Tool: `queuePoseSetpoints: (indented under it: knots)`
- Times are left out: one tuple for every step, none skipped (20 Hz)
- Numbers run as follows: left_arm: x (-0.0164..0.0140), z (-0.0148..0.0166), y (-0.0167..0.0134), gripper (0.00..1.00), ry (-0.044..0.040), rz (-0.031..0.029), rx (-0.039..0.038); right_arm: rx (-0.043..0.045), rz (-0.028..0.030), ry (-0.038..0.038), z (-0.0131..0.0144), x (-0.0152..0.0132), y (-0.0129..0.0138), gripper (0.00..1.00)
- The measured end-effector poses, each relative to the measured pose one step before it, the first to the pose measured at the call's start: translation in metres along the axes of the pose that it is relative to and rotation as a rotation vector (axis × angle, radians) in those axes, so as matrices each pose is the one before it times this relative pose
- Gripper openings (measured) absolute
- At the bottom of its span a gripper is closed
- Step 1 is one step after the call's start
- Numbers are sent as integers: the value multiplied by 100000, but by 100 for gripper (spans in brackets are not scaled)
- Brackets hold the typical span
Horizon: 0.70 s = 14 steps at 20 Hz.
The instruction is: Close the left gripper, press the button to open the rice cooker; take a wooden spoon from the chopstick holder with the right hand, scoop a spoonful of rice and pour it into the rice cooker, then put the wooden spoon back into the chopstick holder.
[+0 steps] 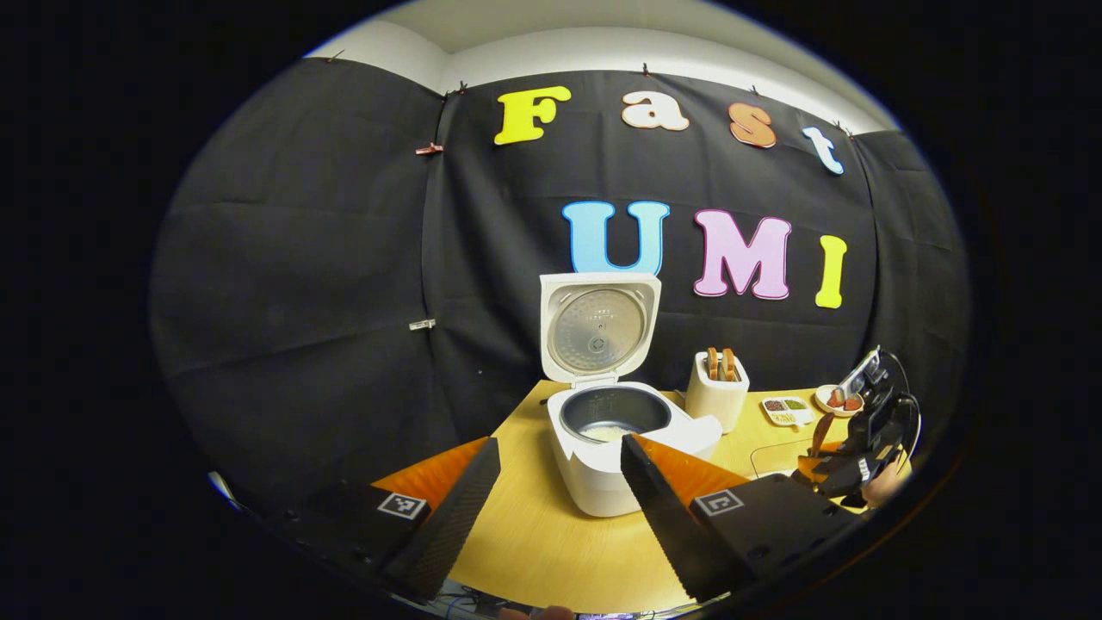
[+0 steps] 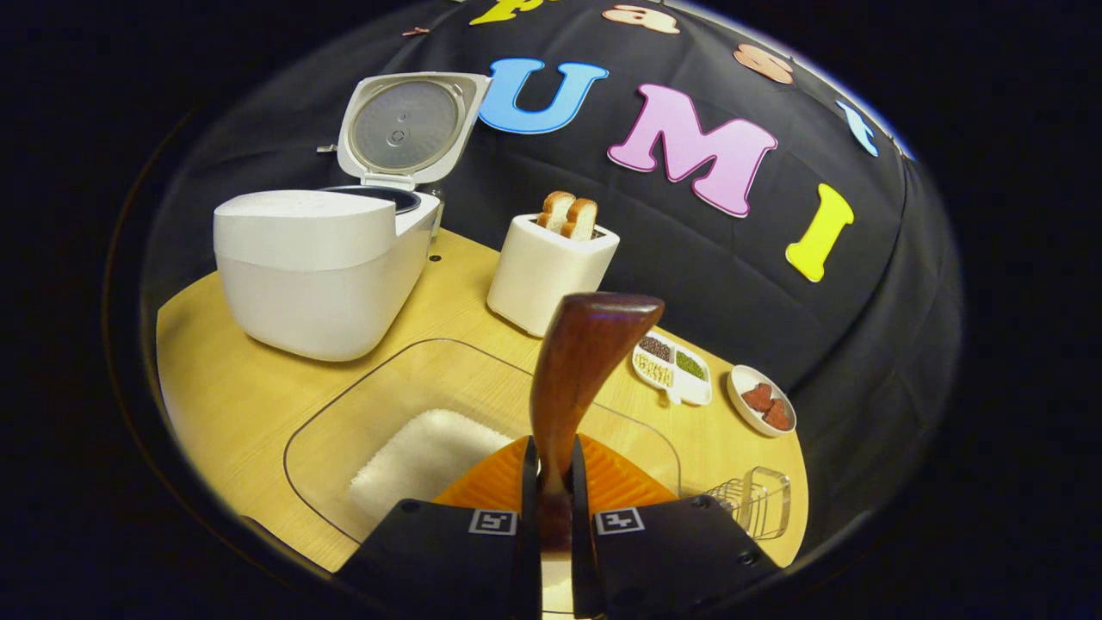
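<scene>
The white rice cooker (image 1: pixel 603 469) stands with its lid (image 1: pixel 600 327) up, and a little rice lies in the dark pot (image 1: pixel 613 413). My left gripper (image 1: pixel 560 448) is open in front of the cooker with nothing between its fingers. My right gripper (image 2: pixel 551 452) is shut on the handle of the wooden spoon (image 2: pixel 585 370), which points up and away over a clear box (image 2: pixel 344 405) that holds white rice (image 2: pixel 422 456). The spoon's bowl shows its back, so its contents are hidden. At the far right of the left gripper view, the right gripper (image 1: pixel 861 448) hangs over the table.
A white toaster (image 2: pixel 551 267) with two bread slices stands right of the cooker (image 2: pixel 318 267). Beyond the box are a small divided dish (image 2: pixel 673 366) and a round plate (image 2: pixel 762 400). A clear holder (image 2: pixel 758 498) sits near the round wooden table's right edge (image 2: pixel 796 482).
</scene>
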<state>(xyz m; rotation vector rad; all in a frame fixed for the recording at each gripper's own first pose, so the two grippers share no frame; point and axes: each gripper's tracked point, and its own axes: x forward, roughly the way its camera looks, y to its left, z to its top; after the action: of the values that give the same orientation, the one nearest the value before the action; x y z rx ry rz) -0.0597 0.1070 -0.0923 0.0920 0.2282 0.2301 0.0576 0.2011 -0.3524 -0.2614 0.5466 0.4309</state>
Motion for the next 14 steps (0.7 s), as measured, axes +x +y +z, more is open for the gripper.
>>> queuePoseSetpoints:
  knots:
    - [-16, -159, 111, 97, 313, 218, 32, 3010, 566, 356, -49, 47, 750, 18]
    - [43, -130, 175, 97, 157, 301, 153, 3797, 968, 542, -74, -90, 664, 18]
    - [-32, 16, 202, 97, 168, 367, -93, 4488, 259, -176, 159, 32, 364, 18]
    - [-3, 31, 144, 97, 179, 263, -322, 2874, -261, -131, 174, 100, 101, 18]
    - [-95, -124, 93, 97, 47, 463, -371, 3565, 298, 626, -28, -124, 132, 18]
    - [-68, 49, 153, 97, 22, 445, -174, 3629, 434, 139, 129, 24, 173, 18]
    - [-43, -113, 42, 97, -30, 316, -17, 4145, 319, 554, 20, -31, 161, 18]
    - [-76, 23, 4, 97, 7, 203, 26, 4094, 194, 264, 8, -110, 42, 18]
    - [-60, -161, -14, 97, 67, 167, 7, 4352, 386, 246, -4, 8, 83, 18]
    - [11, -64, 41, 97, 190, 59, -107, 4766, 548, 110, 3, -9, 29, 18]
    - [-25, 14, 15, 97, 266, 146, -165, 5484, 751, 305, -70, -38, 114, 18]
    - [-24, -94, 69, 97, 155, 151, -162, 5401, 618, -358, 127, -24, 4, 18]
    - [41, -22, 34, 97, -9, 176, -27, 5705, 456, -31, 79, 41, -181, 18]
    - [-39, 43, 22, 97, -154, 179, 111, 6254, 395, 17, 70, 51, -250, 18]
